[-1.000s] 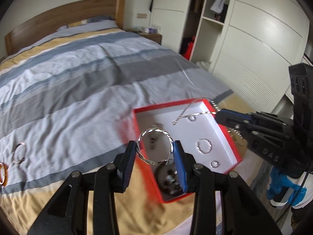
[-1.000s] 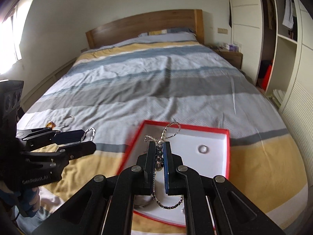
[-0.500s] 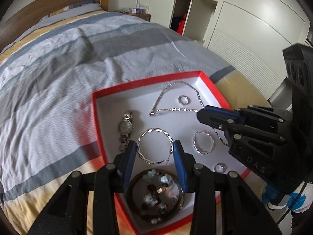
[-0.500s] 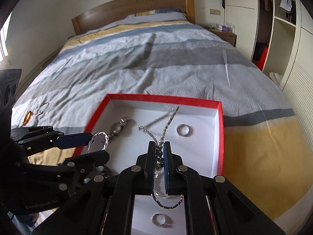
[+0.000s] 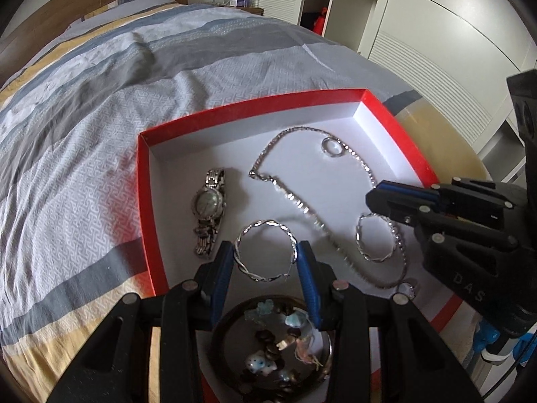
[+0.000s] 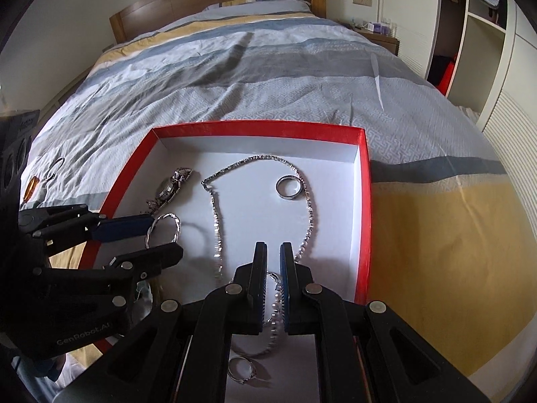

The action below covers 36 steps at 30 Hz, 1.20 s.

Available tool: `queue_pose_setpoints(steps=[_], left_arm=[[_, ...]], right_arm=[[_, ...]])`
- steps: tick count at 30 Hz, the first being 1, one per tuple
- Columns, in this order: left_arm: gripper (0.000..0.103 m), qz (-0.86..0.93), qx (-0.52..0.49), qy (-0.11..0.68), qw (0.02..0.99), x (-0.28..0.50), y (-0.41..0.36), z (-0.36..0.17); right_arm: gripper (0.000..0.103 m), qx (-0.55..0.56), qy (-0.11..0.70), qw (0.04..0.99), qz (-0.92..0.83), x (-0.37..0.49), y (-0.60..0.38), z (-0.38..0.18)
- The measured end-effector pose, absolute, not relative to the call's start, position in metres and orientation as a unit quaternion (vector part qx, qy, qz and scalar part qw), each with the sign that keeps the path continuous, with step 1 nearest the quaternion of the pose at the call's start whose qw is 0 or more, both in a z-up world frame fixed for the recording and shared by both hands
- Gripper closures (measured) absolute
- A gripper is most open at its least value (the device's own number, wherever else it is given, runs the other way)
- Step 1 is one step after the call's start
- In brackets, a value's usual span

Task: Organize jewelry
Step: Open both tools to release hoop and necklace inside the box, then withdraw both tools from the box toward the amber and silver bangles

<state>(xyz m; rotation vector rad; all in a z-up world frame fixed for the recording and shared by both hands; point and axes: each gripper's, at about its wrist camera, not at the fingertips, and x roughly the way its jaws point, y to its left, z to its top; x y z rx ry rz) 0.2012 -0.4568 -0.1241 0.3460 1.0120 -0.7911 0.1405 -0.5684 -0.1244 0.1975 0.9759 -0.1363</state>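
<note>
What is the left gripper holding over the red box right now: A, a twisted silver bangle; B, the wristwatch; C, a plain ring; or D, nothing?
A: the left gripper has its blue pads on either side of the twisted silver bangle, while the wristwatch and plain ring lie on the floor of the red box.

Box (image 5: 147, 201): red walls, white floor; bedspread (image 5: 84, 107): grey, blue-grey, yellow stripes, fine woven key pattern; twisted bangle (image 5: 266, 250), chain (image 6: 216, 235), watch (image 5: 208, 203), ring (image 6: 288, 186): silver; gripper pads (image 5: 221, 275): blue on black arms; headboard (image 6: 214, 3): brown wood.
</note>
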Motion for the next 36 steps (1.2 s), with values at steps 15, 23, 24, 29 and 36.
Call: queue_pose_setpoints(steps=[15, 23, 24, 29, 36], left_arm=[[0.06, -0.355, 0.168, 0.484, 0.782, 0.2, -0.449, -0.117], [0.06, -0.359, 0.146, 0.461, 0.798, 0.183, -0.421, -0.075], [0.06, -0.352, 0.141, 0.458, 0.804, 0.18, -0.413, -0.068], [0.06, -0.326, 0.128, 0.439, 0.827, 0.166, -0.374, -0.044], [0.06, -0.296, 0.125, 0.428, 0.845, 0.139, -0.314, -0.023]], right_arm=[[0.074, 0.105, 0.446, 0.885, -0.079, 0.114, -0.566, -0.095], [0.069, 0.112, 0.432, 0.89, -0.091, 0.089, -0.559, -0.069], [0.068, 0.114, 0.428, 0.892, -0.092, 0.085, -0.556, -0.063], [0.063, 0.117, 0.413, 0.898, -0.092, 0.07, -0.537, -0.04], [0.058, 0.119, 0.404, 0.903, -0.084, 0.048, -0.495, -0.021]])
